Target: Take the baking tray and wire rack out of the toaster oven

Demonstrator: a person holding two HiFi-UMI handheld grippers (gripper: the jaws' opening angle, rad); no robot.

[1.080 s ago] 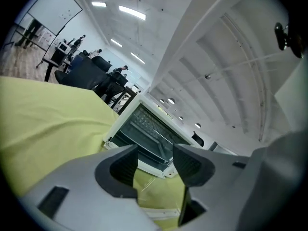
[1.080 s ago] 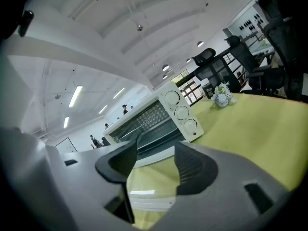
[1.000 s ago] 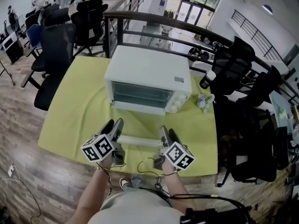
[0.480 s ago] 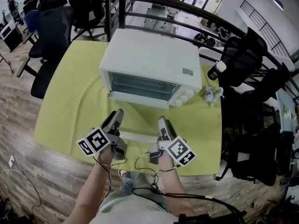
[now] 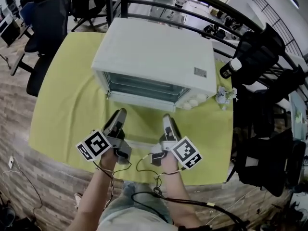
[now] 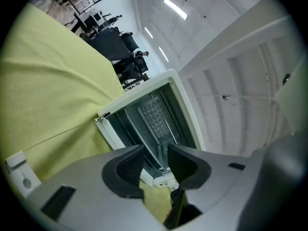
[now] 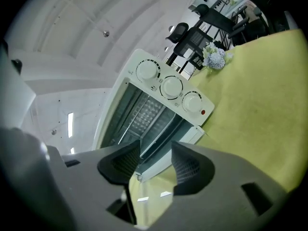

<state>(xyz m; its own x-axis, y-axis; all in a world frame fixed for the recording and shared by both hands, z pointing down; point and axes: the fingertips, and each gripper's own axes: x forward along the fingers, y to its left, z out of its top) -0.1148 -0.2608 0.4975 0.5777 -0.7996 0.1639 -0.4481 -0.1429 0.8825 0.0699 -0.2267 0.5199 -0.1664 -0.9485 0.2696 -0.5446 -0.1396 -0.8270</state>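
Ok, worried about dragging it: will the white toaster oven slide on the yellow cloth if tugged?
The white boxy toaster oven looks bulky, so probably heavy enough to stay. The smooth yellow tablecloth beneath could let it creep, though.

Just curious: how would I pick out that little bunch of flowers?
Find the yellow-green table and the white toaster oven on it. By the oven's knob end sits a pale flower bunch, the only frilly thing there; the nearby bottle is dark.
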